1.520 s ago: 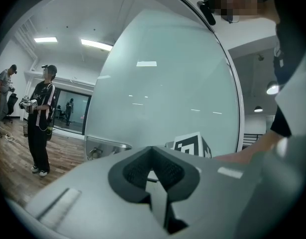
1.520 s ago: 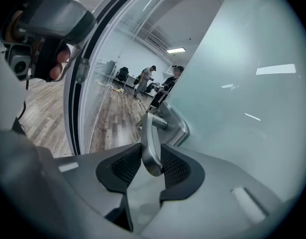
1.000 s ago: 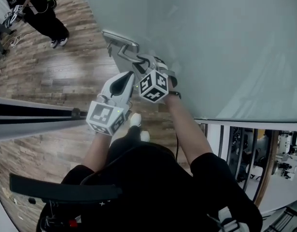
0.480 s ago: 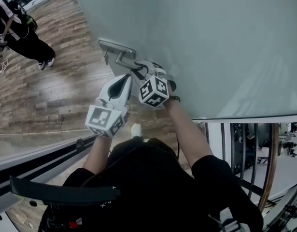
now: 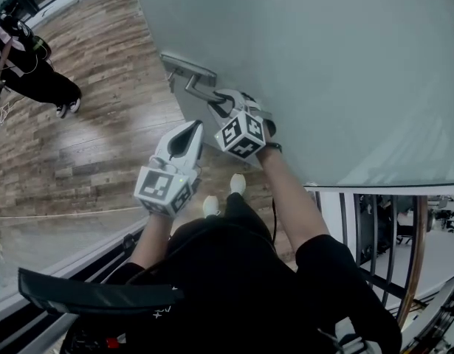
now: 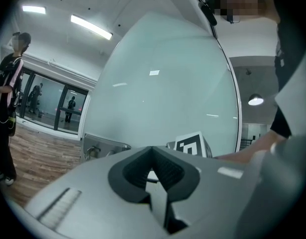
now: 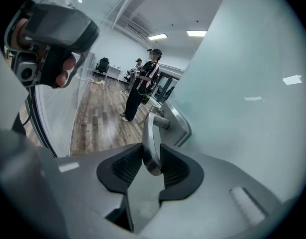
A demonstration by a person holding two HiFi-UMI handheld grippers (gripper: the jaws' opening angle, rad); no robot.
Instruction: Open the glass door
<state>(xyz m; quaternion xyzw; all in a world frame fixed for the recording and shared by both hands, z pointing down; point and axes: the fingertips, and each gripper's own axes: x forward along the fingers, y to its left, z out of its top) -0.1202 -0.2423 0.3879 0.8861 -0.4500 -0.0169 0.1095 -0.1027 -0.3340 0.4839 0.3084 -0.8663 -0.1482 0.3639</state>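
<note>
The frosted glass door [image 5: 322, 65] fills the upper right of the head view. Its metal lever handle [image 5: 199, 88] sticks out from a steel plate. My right gripper [image 5: 219, 103] is shut on the lever. The right gripper view shows the lever [image 7: 150, 133] pinched between the two dark pads of this gripper [image 7: 152, 166], whose jaws have just closed a little tighter. My left gripper [image 5: 191, 127] hovers just left of the right one. It is shut on nothing and off the handle. In the left gripper view its jaws [image 6: 153, 169] face the door [image 6: 162, 83] and the handle plate [image 6: 100, 148].
Wooden floor [image 5: 101, 124] spreads to the left. A person in black [image 5: 35, 72] stands at the far left. A black door frame [image 5: 79, 260] runs across the lower left. A dark railing [image 5: 382, 234] stands behind the door's lower edge on the right.
Both grippers and the handle have shifted slightly right in the head view. The black frame at the left has slid down toward the bottom corner. My feet have stepped forward.
</note>
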